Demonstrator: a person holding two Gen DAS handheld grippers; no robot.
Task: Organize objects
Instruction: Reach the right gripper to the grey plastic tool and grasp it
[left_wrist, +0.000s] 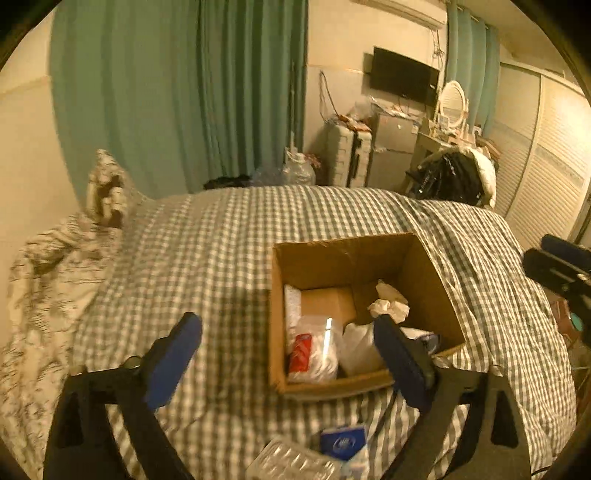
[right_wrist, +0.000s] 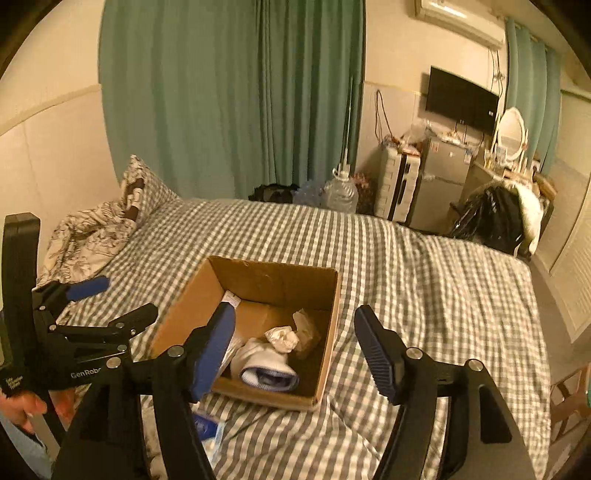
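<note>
An open cardboard box (left_wrist: 347, 258) (right_wrist: 184, 299) sits on the checked bed. Inside lie a clear bag with a red label (left_wrist: 314, 350), crumpled tissue (left_wrist: 389, 304) (right_wrist: 282, 338), a white cloth (left_wrist: 360, 349) and a rolled white and blue sock (right_wrist: 267, 367). My left gripper (left_wrist: 291, 354) is open and empty, just left of and before the box; it also shows in the right wrist view (right_wrist: 110, 299). My right gripper (right_wrist: 295, 347) is open and empty over the box's near right corner; it also shows in the left wrist view (left_wrist: 557, 264). A blue packet (left_wrist: 343, 441) (right_wrist: 205, 424) and a clear blister tray (left_wrist: 291, 459) lie on the bed near me.
The checked bedspread (left_wrist: 221, 240) (right_wrist: 424, 277) spreads around the box. A patterned pillow and crumpled duvet (left_wrist: 55, 258) (right_wrist: 92, 229) lie at the left. Beyond the bed are green curtains (right_wrist: 229, 92), a water jug (right_wrist: 340, 194), a suitcase, a small fridge and a chair with black clothes (right_wrist: 495, 214).
</note>
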